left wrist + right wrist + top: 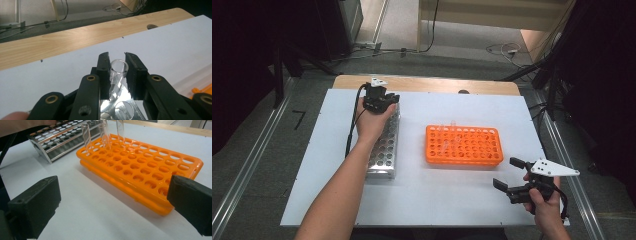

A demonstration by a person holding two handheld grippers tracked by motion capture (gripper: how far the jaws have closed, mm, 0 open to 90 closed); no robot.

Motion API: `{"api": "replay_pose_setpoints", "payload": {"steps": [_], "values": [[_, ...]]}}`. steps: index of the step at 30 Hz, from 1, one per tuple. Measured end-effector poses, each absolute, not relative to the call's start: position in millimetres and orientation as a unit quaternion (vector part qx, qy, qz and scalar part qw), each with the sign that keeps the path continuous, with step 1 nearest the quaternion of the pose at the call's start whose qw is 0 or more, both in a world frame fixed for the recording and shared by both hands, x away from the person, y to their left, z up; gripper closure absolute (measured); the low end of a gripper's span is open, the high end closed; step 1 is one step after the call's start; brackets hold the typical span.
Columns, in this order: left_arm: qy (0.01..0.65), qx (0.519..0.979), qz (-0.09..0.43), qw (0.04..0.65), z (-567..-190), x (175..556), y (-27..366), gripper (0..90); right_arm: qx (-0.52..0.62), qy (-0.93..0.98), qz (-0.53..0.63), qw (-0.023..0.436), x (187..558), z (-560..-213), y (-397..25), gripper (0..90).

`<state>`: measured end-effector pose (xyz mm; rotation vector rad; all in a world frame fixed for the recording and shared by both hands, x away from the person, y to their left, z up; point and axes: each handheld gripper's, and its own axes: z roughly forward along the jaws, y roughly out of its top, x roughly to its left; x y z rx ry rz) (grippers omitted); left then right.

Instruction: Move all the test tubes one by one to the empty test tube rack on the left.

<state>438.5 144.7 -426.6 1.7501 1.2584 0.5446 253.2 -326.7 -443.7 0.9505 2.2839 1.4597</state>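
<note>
Jaws of the left gripper [117,72] clamp a clear test tube [118,75], plain in its own view, over the metal rack [384,147]; the right gripper [512,176] gapes empty.

Clear glassy tube [117,75], shiny metal rack [384,145], orange plastic rack [464,146].

White table [422,200], metal rack [384,147], orange rack [464,146]
</note>
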Motion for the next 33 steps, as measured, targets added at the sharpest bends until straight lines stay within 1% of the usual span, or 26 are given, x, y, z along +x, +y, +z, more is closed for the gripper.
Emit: {"api": "replay_pose_setpoints", "payload": {"steps": [2,4,6,9,15,19,21,23,25,28,33], "values": [[0.512,0.702,0.222,0.442,-425,438,146,66.4,0.328,0.788,0.504,0.134,253,-444,-327,0.0],[0.511,0.700,0.214,0.450,-424,437,147,59.5,0.327,0.788,0.504,0.134,254,-444,-327,0.0],[0.507,0.698,0.209,0.461,-422,434,148,54.5,0.327,0.788,0.504,0.134,254,-444,-327,0.0],[0.500,0.696,0.202,0.474,-419,429,149,43.5,0.327,0.789,0.503,0.133,253,-444,-326,0.0],[0.487,0.688,0.190,0.504,-412,415,152,29.8,0.325,0.790,0.503,0.134,253,-443,-324,0.0],[0.477,0.688,0.182,0.516,-409,404,153,23.9,0.325,0.790,0.502,0.135,252,-443,-322,0.0],[0.475,0.687,0.180,0.520,-408,398,153,17.3,0.326,0.790,0.502,0.134,252,-443,-321,0.0],[0.470,0.689,0.173,0.524,-408,392,152,8.5,0.324,0.791,0.502,0.133,252,-443,-321,0.0],[0.468,0.690,0.178,0.523,-407,385,152,3.3,0.325,0.791,0.501,0.132,252,-443,-320,0.0],[0.462,0.690,0.177,0.529,-407,376,153,0.0,0.324,0.791,0.501,0.132,253,-443,-318,0.0],[0.454,0.685,0.174,0.543,-406,359,155,0.0,0.321,0.794,0.499,0.131,253,-443,-314,0.0]]}}
